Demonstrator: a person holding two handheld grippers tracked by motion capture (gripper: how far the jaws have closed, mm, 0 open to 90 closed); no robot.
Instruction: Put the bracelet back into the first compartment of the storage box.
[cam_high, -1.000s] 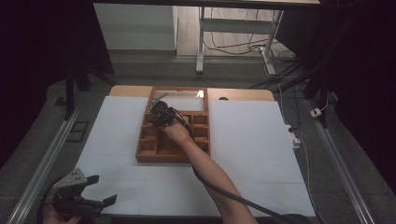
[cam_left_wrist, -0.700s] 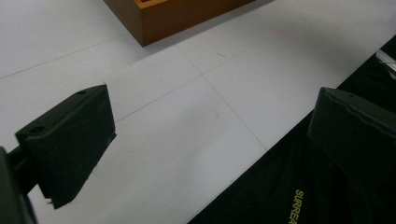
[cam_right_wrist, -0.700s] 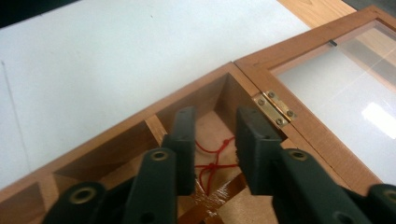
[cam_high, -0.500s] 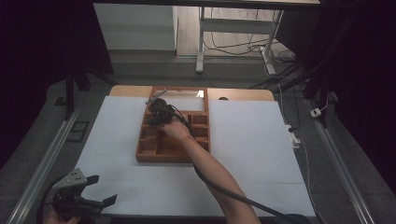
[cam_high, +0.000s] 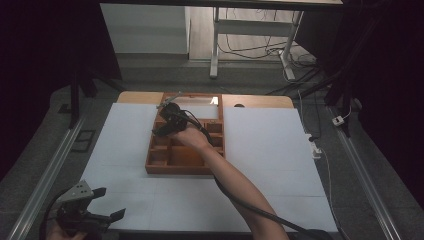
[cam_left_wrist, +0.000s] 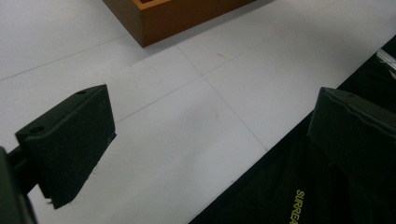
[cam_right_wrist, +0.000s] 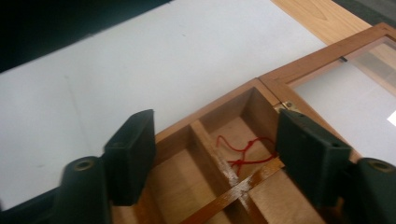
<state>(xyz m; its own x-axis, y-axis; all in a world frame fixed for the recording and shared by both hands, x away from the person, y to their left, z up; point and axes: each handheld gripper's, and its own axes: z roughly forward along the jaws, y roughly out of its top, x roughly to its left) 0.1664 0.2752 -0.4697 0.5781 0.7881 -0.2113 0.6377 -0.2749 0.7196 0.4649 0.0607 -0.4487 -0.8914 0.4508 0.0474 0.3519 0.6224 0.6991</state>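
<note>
1. The left tongs (cam_high: 95, 210) hover spread and empty over the white desk's (cam_high: 280, 150) near left corner.
2. The right tongs (cam_high: 161, 120), jaws just opened and gripping nothing, hang above the wooden box's (cam_high: 172, 167) far left corner.
3. A red string (cam_right_wrist: 243, 151) lies in a far-left compartment, below those jaws, beside the hinged glass lid (cam_right_wrist: 345, 88).

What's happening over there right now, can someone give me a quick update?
Right tool open, jaws just opened, nothing between them. Red string lies in corner compartment of wooden box. Left tool open, idle. Nothing in the way.
</note>
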